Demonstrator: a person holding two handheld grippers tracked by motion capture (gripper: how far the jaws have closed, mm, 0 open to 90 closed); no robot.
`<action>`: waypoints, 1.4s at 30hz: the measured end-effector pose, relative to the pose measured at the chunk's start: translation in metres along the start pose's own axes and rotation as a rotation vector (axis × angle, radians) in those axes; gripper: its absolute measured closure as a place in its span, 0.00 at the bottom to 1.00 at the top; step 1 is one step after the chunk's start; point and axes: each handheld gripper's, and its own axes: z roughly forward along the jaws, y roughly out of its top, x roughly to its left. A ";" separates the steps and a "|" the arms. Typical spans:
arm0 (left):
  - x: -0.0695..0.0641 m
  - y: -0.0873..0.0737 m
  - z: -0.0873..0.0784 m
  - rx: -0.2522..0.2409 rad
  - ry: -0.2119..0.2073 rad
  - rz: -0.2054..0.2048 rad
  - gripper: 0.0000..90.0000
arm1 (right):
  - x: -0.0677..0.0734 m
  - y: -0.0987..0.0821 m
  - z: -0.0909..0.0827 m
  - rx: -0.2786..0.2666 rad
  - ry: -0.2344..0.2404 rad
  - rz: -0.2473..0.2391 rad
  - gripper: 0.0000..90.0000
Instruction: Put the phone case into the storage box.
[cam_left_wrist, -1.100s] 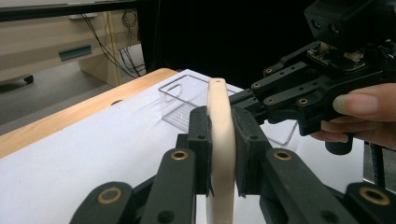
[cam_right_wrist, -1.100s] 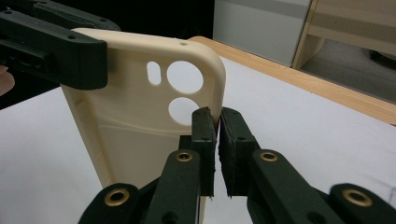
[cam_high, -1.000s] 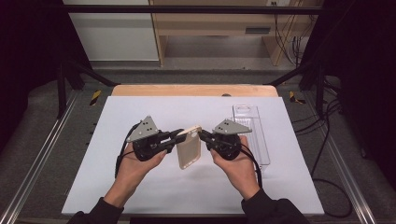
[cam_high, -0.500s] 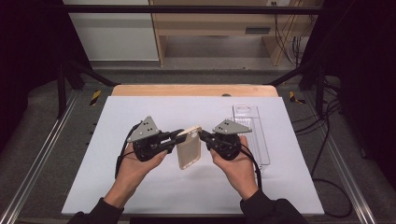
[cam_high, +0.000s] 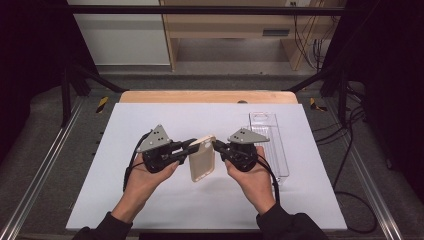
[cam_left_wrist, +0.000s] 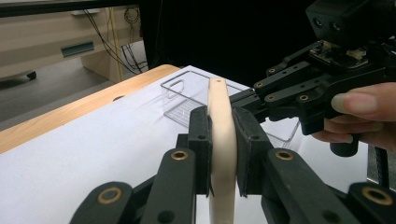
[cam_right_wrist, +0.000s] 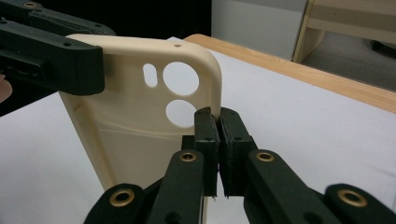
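White bench under me, and above its middle I hold the cream phone case (cam_high: 202, 159) off the surface, left gripper (cam_left_wrist: 223, 140) clamped on one long edge, right gripper (cam_right_wrist: 217, 140) pinching the other, probably to steady it. Clear plastic box (cam_high: 270, 145) lies by the bench's right edge.

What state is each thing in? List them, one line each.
Phone case: empty, held above the table between both grippers.
Left gripper: jaws shut on the case's left edge.
Right gripper: jaws shut on its right edge.
Clear plastic box: empty, lying flat on the white table.
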 end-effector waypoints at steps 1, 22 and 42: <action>0.000 0.000 0.000 0.001 0.000 0.001 0.87 | 0.000 0.000 0.000 0.002 0.000 0.001 0.97; 0.000 -0.001 0.001 -0.009 0.007 0.001 0.81 | -0.001 0.000 0.001 0.001 -0.002 0.012 0.97; 0.000 -0.002 -0.006 -0.068 0.058 0.009 0.41 | -0.010 0.000 0.000 0.000 -0.021 0.039 0.97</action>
